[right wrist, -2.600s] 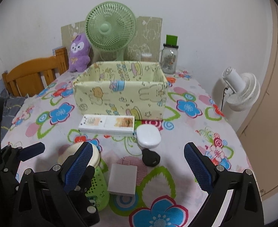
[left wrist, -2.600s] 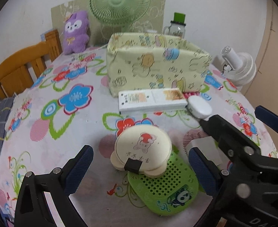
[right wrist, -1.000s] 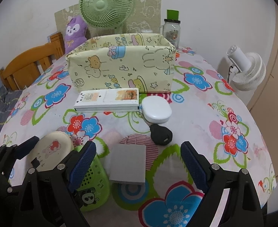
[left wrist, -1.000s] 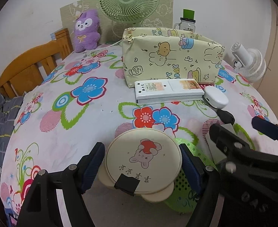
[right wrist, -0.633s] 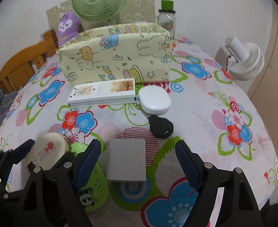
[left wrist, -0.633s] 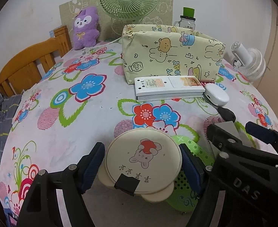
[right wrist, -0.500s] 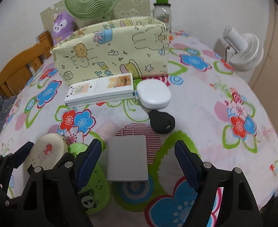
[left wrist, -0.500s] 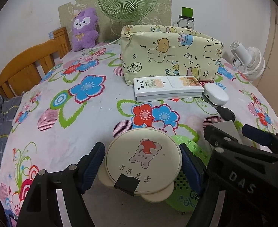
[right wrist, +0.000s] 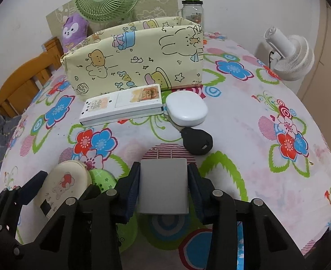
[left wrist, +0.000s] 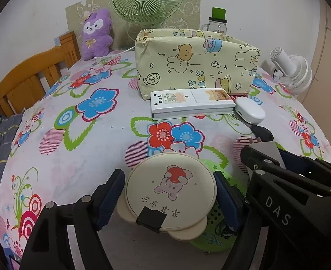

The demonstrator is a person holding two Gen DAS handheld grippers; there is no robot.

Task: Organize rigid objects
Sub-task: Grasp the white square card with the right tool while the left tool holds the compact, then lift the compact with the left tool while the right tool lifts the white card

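The left gripper (left wrist: 168, 194) is clamping a round cream case (left wrist: 171, 190) between its blue pads. The right gripper (right wrist: 163, 187) is pinching a flat grey block (right wrist: 163, 189). At twelve o'clock, farther off, a white box (right wrist: 122, 105) is lying before the yellow fabric bin (right wrist: 138, 63).

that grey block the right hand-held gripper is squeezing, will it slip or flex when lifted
The grey block probably stays stiff: flat faces, straight edges, no bulging between the pads of the right hand-held gripper. Its smooth matte sides could slip somewhat, though the pads sit squarely on both sides. Two metal prongs at its far end suggest a light charger plug.
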